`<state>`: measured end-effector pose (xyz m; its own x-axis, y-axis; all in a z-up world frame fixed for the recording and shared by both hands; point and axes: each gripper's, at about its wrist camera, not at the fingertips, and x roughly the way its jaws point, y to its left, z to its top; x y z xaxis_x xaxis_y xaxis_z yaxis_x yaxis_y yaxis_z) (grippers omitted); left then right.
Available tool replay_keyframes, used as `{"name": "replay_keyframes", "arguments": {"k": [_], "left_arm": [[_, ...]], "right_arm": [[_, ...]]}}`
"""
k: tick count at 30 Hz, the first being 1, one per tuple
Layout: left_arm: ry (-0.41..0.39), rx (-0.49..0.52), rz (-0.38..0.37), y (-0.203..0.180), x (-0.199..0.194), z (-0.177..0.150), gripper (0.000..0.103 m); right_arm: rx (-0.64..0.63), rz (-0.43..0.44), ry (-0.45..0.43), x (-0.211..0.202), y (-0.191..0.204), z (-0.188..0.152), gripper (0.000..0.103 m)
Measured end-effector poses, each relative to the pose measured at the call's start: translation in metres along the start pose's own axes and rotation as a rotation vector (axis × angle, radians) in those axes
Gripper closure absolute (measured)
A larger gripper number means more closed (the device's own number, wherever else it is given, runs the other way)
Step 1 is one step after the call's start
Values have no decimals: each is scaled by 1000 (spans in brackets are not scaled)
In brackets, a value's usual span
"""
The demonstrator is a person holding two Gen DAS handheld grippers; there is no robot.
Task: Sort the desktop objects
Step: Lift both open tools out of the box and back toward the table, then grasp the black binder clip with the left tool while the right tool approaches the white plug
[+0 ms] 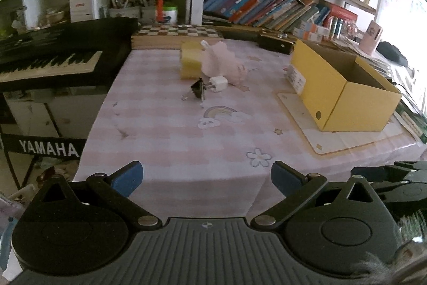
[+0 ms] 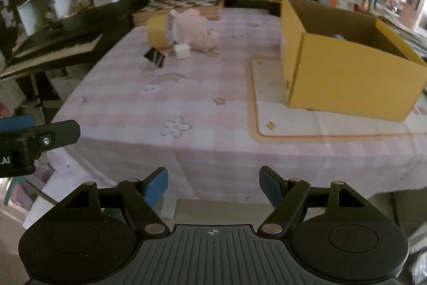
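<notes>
My open yellow cardboard box (image 2: 347, 76) already seems to hold something. Left to sort, well apart from it: yellow tape roll (image 1: 190, 60), pink plush pig (image 1: 221, 63), white charger cube (image 1: 218, 84), black binder clip (image 1: 197, 90). Left gripper (image 1: 206, 179) and right gripper (image 2: 213, 184) gape empty.

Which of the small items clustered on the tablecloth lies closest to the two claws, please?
The black binder clip: it sits at the near edge of the cluster, in front of the white charger plug, pink plush pig and yellow tape roll.

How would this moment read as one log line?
left gripper: open, empty | right gripper: open, empty | pig toy, tape roll: on table | box: open
</notes>
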<state>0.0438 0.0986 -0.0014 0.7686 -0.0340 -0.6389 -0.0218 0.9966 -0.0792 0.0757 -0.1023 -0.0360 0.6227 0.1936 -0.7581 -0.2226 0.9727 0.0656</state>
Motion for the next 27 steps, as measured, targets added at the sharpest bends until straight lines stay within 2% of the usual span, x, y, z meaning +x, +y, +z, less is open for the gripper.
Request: {"name": "replay_keyframes", "arguments": {"k": [15,27], "left_arm": [[0,-54,69,17,18,14,0],[18,-88,75,17,63,46,0]], "right_arm": [[-88,84,-2,27,15,29,26],[-148,112,5,64,6,72,26]]}}
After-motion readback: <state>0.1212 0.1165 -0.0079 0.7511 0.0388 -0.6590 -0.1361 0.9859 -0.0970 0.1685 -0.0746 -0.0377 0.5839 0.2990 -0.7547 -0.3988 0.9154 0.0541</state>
